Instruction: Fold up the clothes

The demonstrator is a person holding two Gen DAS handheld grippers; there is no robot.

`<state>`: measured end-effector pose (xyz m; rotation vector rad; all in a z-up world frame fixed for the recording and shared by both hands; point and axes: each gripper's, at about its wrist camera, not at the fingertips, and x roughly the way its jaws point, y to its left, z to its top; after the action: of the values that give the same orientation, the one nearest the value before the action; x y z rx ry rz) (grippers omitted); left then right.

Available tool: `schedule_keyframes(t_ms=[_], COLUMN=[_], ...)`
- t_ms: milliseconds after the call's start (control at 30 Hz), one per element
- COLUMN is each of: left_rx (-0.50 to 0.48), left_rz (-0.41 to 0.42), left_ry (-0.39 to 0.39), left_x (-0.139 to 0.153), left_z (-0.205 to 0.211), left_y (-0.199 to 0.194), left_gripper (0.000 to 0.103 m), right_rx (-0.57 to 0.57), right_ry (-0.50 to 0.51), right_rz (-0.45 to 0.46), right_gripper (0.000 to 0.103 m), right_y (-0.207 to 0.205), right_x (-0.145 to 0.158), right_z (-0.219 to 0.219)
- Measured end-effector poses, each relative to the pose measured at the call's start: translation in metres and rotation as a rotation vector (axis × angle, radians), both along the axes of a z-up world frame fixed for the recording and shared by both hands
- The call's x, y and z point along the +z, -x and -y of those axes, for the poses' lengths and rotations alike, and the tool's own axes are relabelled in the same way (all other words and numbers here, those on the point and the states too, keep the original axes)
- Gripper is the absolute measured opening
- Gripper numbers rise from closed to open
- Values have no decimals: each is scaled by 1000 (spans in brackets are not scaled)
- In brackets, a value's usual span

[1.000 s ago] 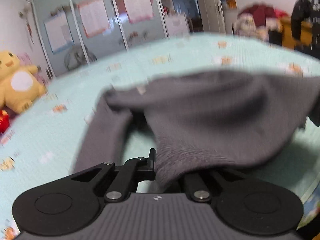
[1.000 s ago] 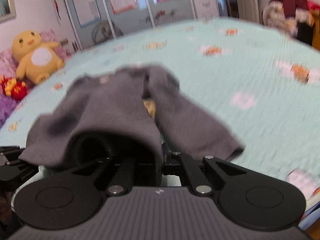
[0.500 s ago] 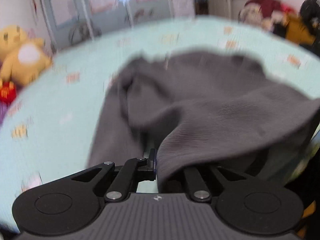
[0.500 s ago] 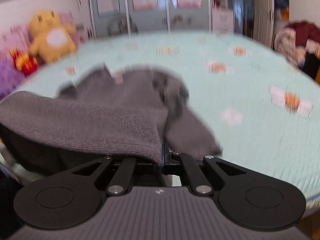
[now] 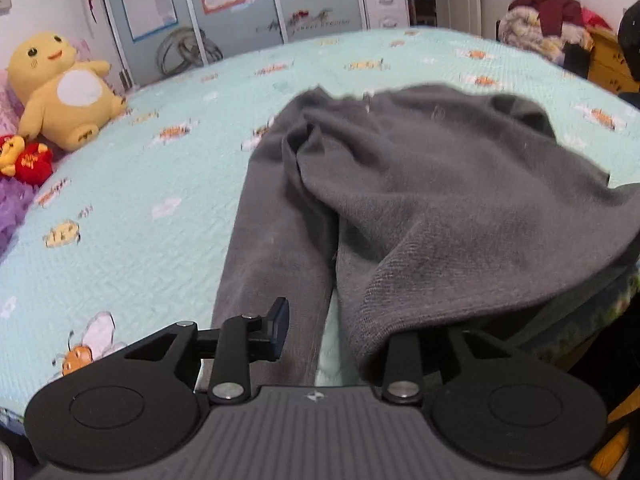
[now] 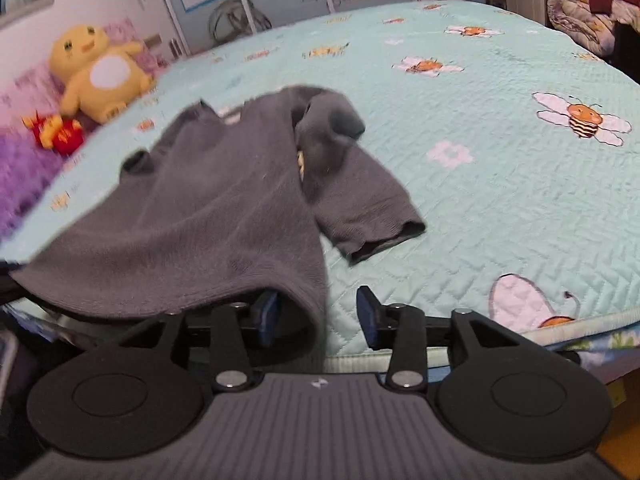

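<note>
Holding both tools at the near edge of the bed, I see my left gripper (image 5: 320, 328) spread wide, its right finger hidden under the hem of the gray sweater (image 5: 420, 200). My right gripper (image 6: 316, 316) also stands wide, with the hem draped over its left finger (image 6: 267, 316) and the right finger bare. Beyond them, the sweater lies rumpled on the mint bee-print bedspread (image 6: 500, 184), one sleeve (image 6: 360, 200) stretched toward the right. A yellow plush toy (image 5: 60, 92) sits by the far pillows.
</note>
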<state>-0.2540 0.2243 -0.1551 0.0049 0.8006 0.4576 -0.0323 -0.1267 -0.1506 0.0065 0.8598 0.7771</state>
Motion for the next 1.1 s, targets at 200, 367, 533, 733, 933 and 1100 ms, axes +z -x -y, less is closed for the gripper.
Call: schedule_keyframes(t_ms=[200,367,533,733,933,1100], left_rx=[-13,-35,-47,-49,-93,-159], left_rz=[-33,-59,-85,-76,-43,-17], left_ry=[5,-13,-19,-21,-6,-4], left_x=[-4,-2,-3,1,8,14], left_z=[2,6,10,14,12,14], left_y=[13,17,21,32,36,37], left_gripper=[40,41,41,42,48,48], right_rx=[-140,-210,-138,-121,-141,-160], right_ry=[-138,-225,-190,-61,14,37], right_rz=[-9,-102,-115,-59,19,84], right_gripper=[57,59,63,56,4,5], right_y=[-18,-43,-60,-63,-64,-64], right_x=[9,-11,-34,-55,-60,-49], right_z=[13,-13,-74,-102,-105,-95])
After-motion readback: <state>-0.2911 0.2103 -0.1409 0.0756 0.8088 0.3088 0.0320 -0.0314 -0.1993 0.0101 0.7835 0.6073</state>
